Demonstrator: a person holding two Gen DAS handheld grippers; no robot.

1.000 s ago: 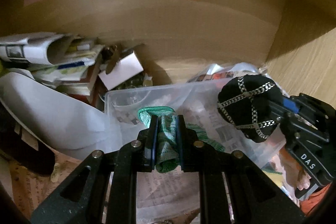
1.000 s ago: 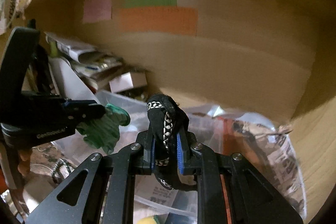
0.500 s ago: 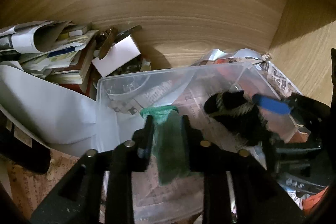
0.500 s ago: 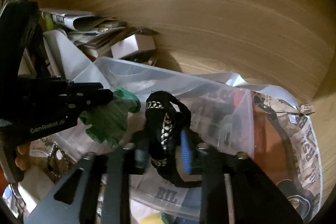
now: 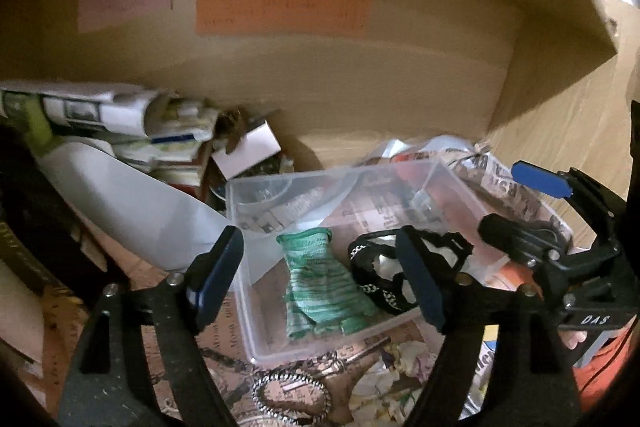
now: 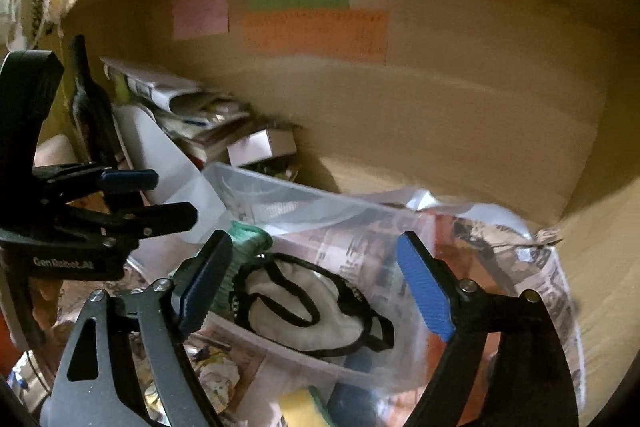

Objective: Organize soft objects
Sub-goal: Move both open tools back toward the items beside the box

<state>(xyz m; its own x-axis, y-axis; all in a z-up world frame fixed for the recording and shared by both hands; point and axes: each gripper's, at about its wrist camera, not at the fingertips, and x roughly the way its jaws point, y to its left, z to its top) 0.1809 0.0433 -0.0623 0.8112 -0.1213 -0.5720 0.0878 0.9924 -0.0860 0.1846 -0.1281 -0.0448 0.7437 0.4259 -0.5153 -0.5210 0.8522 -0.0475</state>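
A clear plastic bin [image 5: 256, 195] stands on the shelf, lined with newspaper. A green knitted glove [image 5: 320, 291] lies in its near left part. A black and white fabric piece with patterned trim [image 5: 380, 267] lies beside it to the right. My left gripper [image 5: 320, 267] is open and empty above the glove. My right gripper [image 6: 316, 287] is open and empty above the black and white piece [image 6: 304, 311]. The glove's cuff [image 6: 248, 239] shows behind the right gripper's left finger. The right gripper also shows at the right edge of the left wrist view [image 5: 540, 187].
The wooden back wall carries pink, green and orange paper notes [image 5: 280, 11]. A stack of papers and books [image 5: 120, 131] and a small white box [image 5: 248, 147] sit to the left. A metal chain with keys [image 5: 296, 387] lies in front of the bin. A yellow sponge [image 6: 300, 411] lies near.
Both grippers have opened. The green glove and the black and white piece, held above the bin earlier, now lie inside it. Both grippers have drawn back and up.
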